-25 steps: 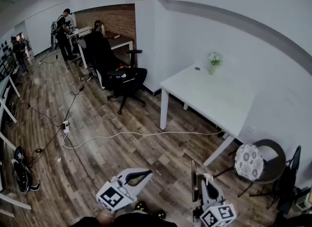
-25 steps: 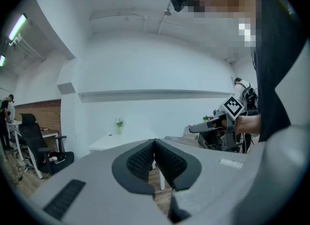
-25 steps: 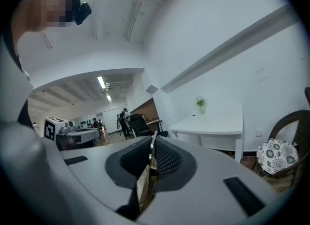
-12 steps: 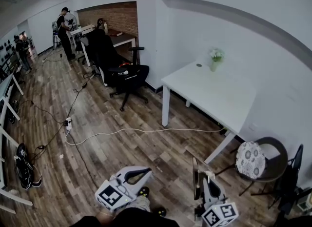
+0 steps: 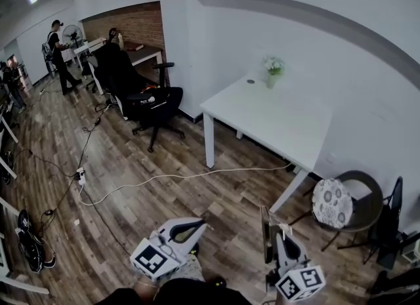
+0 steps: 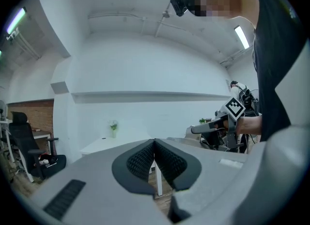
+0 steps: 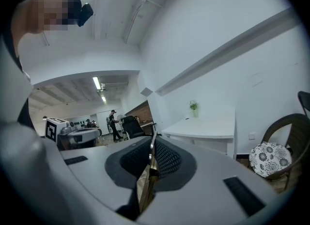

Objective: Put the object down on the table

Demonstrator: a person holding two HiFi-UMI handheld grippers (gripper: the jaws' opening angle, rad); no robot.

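Nearest to me, the right tongs (image 5: 278, 233) are clamped on a thin flat object (image 7: 147, 184). It is dark, stands on its edge between the pads and sticks up beyond them; what it is I cannot tell. The left tongs (image 6: 154, 144) are closed on nothing, pads together, and are held level beside the right pair. Both are low at the person's front, over the wooden floor (image 5: 131, 205), where a pale cable (image 5: 177, 178) trails across the boards. The white surface (image 5: 282, 126) lies farther off, well apart from the tongs, bare except for a small vase (image 5: 272, 73) of greenery near its far edge and a small dark spot beside it. A cushioned chair (image 5: 333, 203) sits to its right. I'd judge the task hardly begun: the object is gripped and carried, but reaching the surface, lowering the object and letting go are all left to do.
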